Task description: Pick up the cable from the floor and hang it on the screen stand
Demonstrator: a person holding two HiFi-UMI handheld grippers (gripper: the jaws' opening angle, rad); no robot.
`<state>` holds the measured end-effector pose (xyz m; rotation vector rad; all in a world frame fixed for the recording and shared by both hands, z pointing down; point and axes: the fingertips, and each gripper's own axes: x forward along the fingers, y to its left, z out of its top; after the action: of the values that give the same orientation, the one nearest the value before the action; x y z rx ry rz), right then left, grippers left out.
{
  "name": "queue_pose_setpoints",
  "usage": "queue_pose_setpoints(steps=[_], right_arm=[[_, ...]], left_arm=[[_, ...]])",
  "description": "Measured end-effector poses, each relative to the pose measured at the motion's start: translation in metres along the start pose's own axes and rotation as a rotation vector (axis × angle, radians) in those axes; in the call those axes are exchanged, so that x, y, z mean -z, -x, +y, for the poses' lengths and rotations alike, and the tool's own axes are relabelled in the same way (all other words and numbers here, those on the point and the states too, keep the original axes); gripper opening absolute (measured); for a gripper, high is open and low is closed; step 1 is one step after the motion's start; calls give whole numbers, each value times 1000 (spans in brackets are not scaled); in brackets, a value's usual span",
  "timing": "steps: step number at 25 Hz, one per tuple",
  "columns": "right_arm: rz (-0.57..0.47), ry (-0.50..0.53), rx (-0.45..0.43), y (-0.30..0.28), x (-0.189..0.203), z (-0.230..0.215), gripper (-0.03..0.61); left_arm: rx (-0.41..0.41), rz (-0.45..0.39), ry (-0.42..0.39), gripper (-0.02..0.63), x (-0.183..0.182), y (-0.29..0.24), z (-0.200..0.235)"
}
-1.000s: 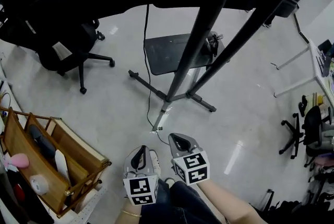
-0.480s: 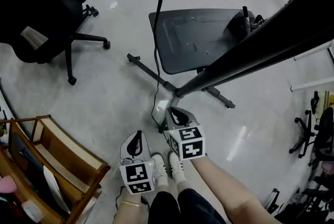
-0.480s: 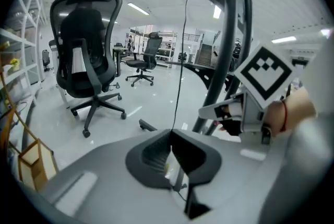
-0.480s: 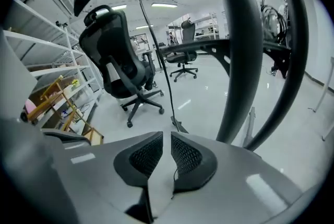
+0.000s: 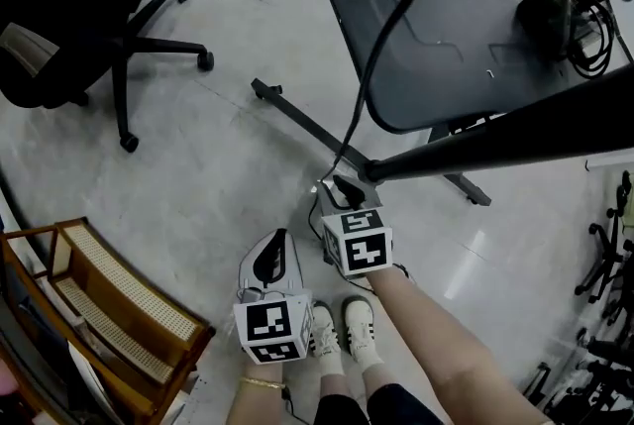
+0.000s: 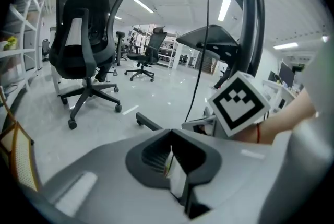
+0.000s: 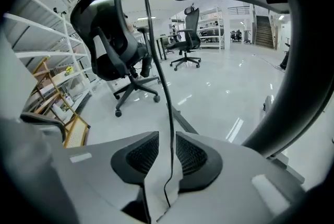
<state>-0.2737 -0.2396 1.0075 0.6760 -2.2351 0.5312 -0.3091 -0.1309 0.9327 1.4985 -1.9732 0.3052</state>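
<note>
The right tool (image 5: 347,187) has its jaws a little apart. The black cable (image 5: 379,66) runs between them, close to one pad, and I see no firm pinch on it. The left tool (image 5: 280,237) has its jaws together and holds nothing. The cable hangs down past the dark tray (image 5: 466,37) to the right tool, low beside the base leg of the screen stand (image 5: 307,128) on the floor (image 5: 198,165). A thick dark pole (image 5: 515,131) crosses the right side. An office chair (image 5: 69,7) stands at the left. A wooden rack (image 5: 109,334) at the lower left is partly cut off. The cable's upper end is out of view.
</note>
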Motion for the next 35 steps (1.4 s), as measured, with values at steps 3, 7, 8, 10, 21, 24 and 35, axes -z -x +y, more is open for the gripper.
queue_pose_setpoints(steps=[3, 7, 8, 10, 21, 24, 35], right_arm=[[6, 3, 23, -21, 3, -6, 96], [-1, 33, 33, -26, 5, -4, 23], [-5, 31, 27, -25, 6, -3, 21], [-14, 23, 23, -19, 10, -2, 20], [-55, -58, -1, 93, 40, 19, 18], [-43, -79, -32, 144, 47, 33, 18], [-117, -208, 99, 327, 14, 31, 18]], left_arm=[[9, 8, -21, 8, 10, -12, 2], [25, 12, -68, 8, 13, -19, 1], [25, 13, -70, 8, 14, -20, 1], [23, 18, -53, 8, 17, -18, 0], [109, 8, -116, 8, -2, 48, -45], [110, 18, -145, 6, -9, 89, -56], [196, 27, -176, 6, -67, 202, -133]])
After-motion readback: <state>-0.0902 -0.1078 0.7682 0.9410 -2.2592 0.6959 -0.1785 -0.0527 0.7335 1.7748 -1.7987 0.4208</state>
